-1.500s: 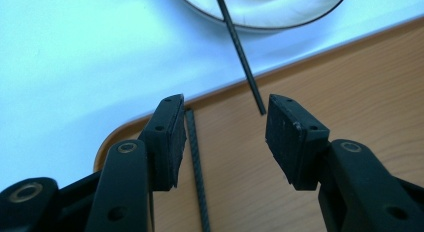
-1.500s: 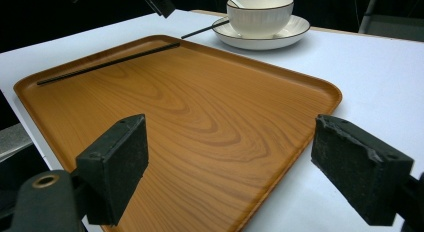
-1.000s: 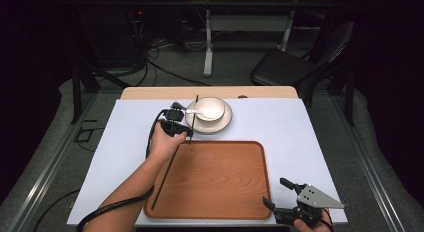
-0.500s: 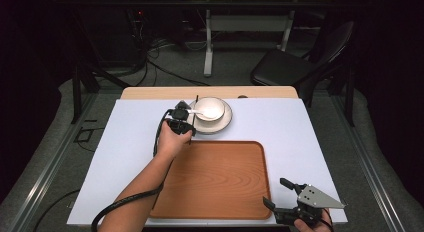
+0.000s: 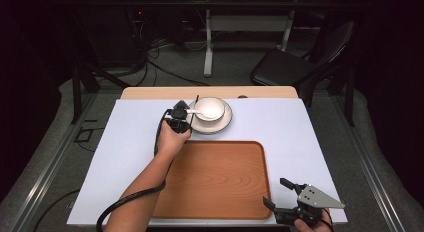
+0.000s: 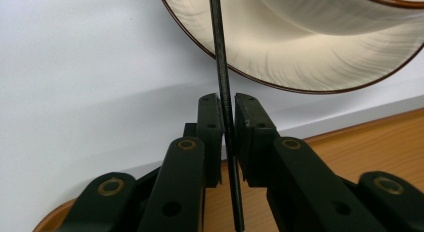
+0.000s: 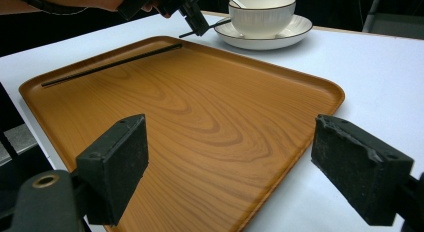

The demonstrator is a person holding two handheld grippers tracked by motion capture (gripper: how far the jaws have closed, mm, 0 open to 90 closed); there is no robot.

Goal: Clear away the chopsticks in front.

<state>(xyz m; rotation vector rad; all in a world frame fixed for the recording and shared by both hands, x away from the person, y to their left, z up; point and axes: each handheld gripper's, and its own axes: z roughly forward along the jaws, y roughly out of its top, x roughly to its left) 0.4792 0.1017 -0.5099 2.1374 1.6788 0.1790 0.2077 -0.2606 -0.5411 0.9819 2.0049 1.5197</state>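
My left gripper (image 5: 184, 117) sits at the left rim of a white saucer (image 5: 225, 123), which carries a white bowl (image 5: 211, 108) with a spoon (image 5: 194, 112). Its jaws have just been closing, and the pads now press a thin black chopstick (image 6: 227, 117) that runs upright between them. In the right gripper view, this chopstick (image 7: 205, 27) leans on the saucer's edge (image 7: 295, 32). A second black chopstick (image 7: 112, 64) lies inside the wooden tray (image 5: 235, 192) along its left side. My right gripper (image 5: 274, 191) rests open at the tray's near right corner, with nothing between its pads (image 7: 115, 162).
The white table sheet (image 5: 310, 142) surrounds the tray. A strip of wooden tabletop (image 5: 150, 93) shows behind it. A black chair (image 5: 295, 67) and a table frame stand beyond on the grey floor. The left gripper's cable (image 5: 120, 204) trails off the near edge.
The left gripper edged toward the saucer and sank a little, and its jaws closed in on the chopstick. The right gripper stayed put.
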